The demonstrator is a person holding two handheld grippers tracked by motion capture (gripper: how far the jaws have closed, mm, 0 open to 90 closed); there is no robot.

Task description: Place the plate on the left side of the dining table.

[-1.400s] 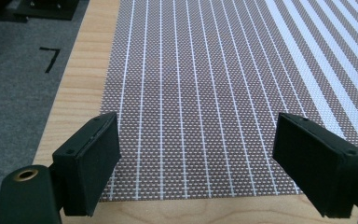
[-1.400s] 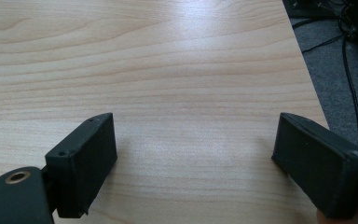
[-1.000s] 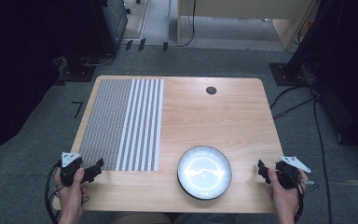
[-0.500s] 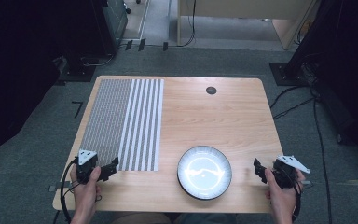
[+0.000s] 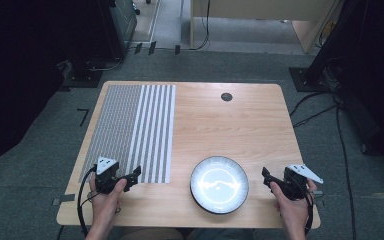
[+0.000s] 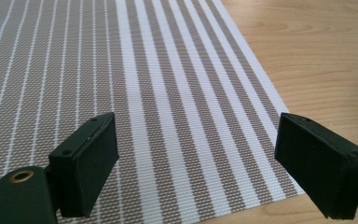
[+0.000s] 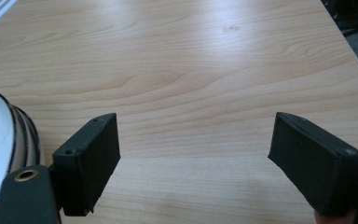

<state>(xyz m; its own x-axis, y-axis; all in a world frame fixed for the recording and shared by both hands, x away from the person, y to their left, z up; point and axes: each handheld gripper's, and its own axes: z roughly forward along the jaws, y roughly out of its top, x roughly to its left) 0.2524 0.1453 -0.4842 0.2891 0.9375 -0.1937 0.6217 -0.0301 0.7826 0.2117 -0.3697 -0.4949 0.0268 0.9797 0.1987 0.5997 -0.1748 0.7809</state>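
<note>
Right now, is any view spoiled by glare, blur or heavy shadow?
High view: a ceiling-light reflection whitens the bowl centre, and the room around the table falls into deep shadow. Left gripper view: the striped placemat weave is crisp, while the jaws look a little soft. Right gripper view: a pale sheen washes the far wood grain, and the bowl rim at the left edge stays readable.

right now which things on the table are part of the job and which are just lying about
In the job: striped mat under the open left tongs; bowl beside the open right tongs.
Lying about: round black cap in the table.
</note>
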